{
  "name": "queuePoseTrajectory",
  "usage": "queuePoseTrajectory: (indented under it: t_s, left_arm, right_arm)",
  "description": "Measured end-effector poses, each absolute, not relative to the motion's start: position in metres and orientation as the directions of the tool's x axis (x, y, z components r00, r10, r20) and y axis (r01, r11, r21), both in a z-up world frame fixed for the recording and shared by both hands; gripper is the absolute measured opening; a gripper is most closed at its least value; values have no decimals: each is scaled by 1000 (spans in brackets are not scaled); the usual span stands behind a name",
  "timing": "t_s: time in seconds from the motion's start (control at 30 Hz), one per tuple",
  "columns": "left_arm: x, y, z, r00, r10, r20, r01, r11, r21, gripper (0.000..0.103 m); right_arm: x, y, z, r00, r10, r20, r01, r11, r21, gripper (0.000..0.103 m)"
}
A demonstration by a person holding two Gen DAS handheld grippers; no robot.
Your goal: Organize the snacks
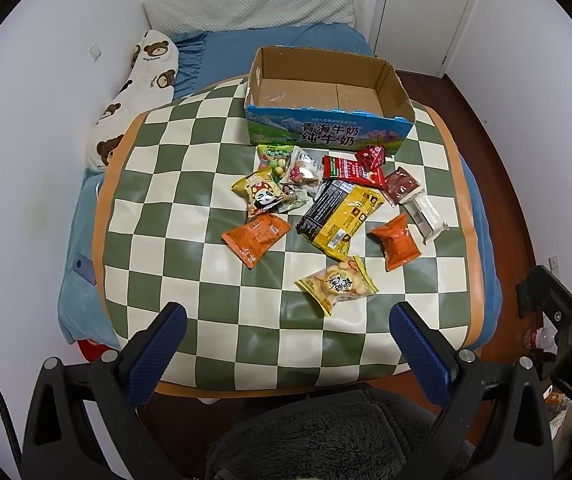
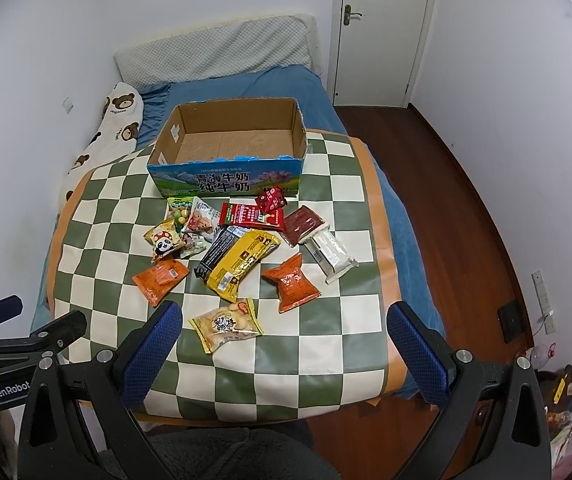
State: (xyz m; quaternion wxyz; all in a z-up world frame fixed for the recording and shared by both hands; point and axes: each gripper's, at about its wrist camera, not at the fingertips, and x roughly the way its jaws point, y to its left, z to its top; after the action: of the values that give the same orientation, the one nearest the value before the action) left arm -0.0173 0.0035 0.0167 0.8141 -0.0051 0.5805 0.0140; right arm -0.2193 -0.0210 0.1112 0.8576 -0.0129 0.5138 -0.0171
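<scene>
Grey fleece fabric (image 1: 310, 436): lowest in both views, below and between the fingers, nearest the cameras.

Left gripper (image 1: 288, 334): fingers (image 1: 158, 354) spread wide, released, nothing between them; they hover over the near edge of the checked mat (image 1: 190, 184).

Right gripper (image 2: 284, 336): fingers (image 2: 152, 350) likewise spread wide, released, empty. Seen from the left wrist, it sits at the far right, beyond the mat's edge (image 1: 562, 304).

Checked mat: green and cream squares with an orange border, laid on a blue bed (image 2: 246, 84); carries all items below.

Pale yellow snack packet (image 1: 336, 285): lies just ahead of the left fingers, between their tips and slightly toward the right one; in the right wrist view it lies just beyond the left fingertip (image 2: 227, 324).

Orange packet, left (image 1: 256, 238): farther ahead, toward the left finger's side.

Orange packet, right (image 1: 396, 242): farther ahead, above the right finger.

Large black and yellow packet (image 1: 340, 214): beyond the pale yellow one, between the two orange packets.

Panda-print packet (image 1: 258, 196), mixed candy bags (image 1: 286, 166), red packets (image 1: 352, 168), dark red packet (image 1: 400, 184), silver-white packet (image 1: 426, 212): clustered farther still, some overlapping.

Cardboard box (image 1: 326, 98): open top, printed blue and green front, empty, standing at the mat's far side, well apart from both pairs of fingers.
</scene>
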Motion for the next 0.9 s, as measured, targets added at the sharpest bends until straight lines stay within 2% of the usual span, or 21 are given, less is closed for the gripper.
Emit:
queuePoseTrajectory:
  t_s: [0.9]
  left_arm:
    - [-2,-3,23,346,14,-938,-24,1000,5,103]
  right_arm:
    - [-219,-19,110,473,-45,-880,19,999,-41,103]
